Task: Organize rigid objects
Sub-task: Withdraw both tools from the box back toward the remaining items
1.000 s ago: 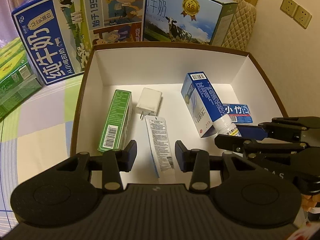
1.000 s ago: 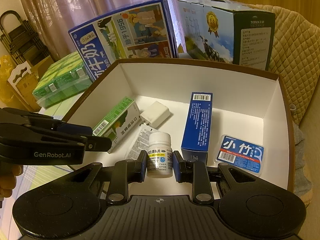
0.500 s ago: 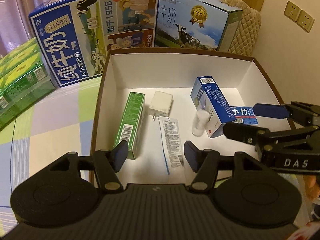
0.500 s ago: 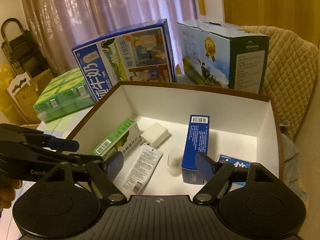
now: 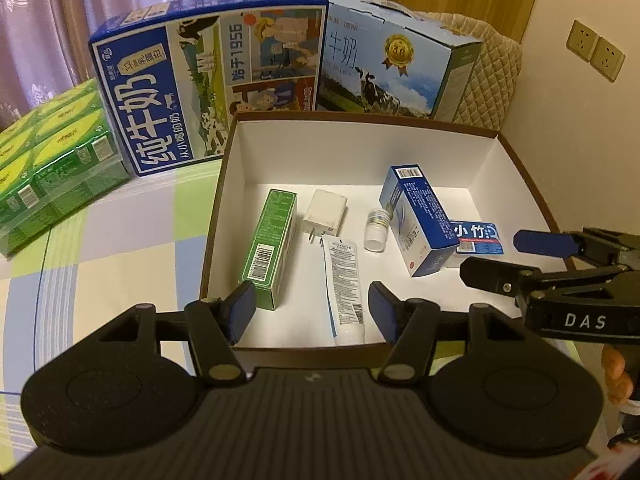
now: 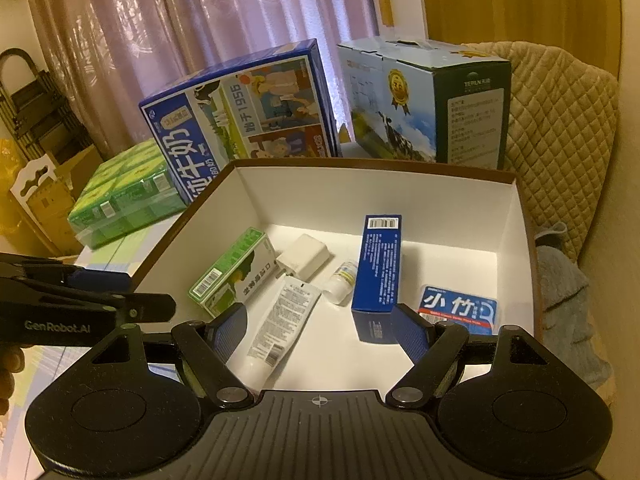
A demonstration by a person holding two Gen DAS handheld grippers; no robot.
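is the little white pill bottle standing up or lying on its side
Lying on its side. The pill bottle rests lengthwise on the floor of the box, beside the blue carton.

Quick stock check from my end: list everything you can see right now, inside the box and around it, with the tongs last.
storage box: 1, brown outside, white inside, centre.
green carton: 1, lying at the box's left.
charger plug: 1, white, right of the green carton.
tube: 1, white, lying near the front wall.
pill bottle: 1, white, on its side, mid-box.
blue carton: 1, right of the bottle.
floss pack: 1, blue and red, box's right.
milk cases: 2, blue, behind the box.
green packs: 1 wrapped bundle, far left.
wall sockets: 2, beige.
left tongs: open, empty.
right tongs: open, empty.
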